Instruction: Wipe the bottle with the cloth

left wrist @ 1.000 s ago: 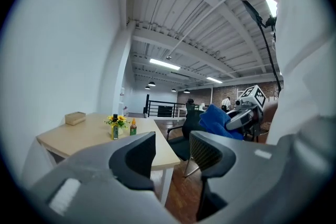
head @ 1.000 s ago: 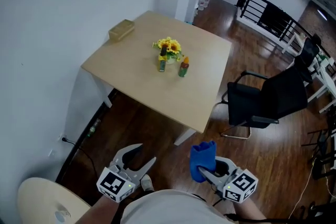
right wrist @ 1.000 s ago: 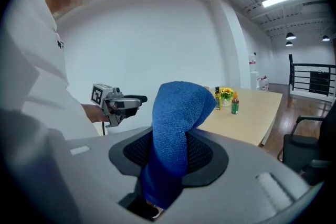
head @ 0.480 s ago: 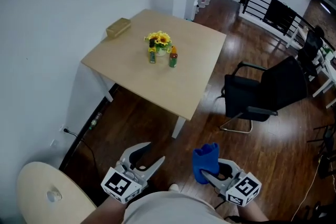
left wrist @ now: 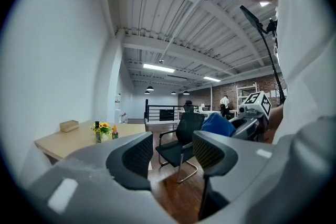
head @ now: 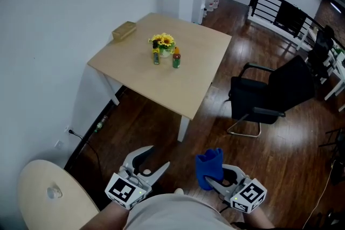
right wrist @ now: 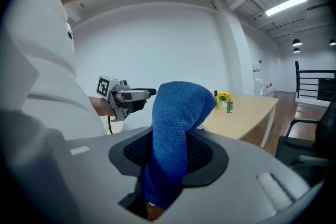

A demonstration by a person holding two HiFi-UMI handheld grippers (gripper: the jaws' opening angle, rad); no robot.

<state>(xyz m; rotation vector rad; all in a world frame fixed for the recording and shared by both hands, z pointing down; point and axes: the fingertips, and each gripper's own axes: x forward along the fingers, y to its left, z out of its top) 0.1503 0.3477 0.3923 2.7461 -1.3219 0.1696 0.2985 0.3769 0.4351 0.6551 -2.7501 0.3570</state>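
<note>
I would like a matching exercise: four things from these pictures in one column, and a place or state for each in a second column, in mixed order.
Column one
1. left gripper
2. right gripper
3. tan box
4. black chair

Column two
A. shut on the blue cloth
B. stands on the floor beside the table
C. open, empty
D. on the table, at a corner near the wall

Pairs: 1-C, 2-A, 3-D, 4-B.

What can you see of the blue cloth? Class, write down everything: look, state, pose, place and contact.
The blue terry-like cloth looks soft and fuzzy, folded into a rounded hump on top. It stands upright, clamped between the jaws of the right gripper, with its lower end hanging below them. Only that gripper touches it; it is far from the light wooden table.
</note>
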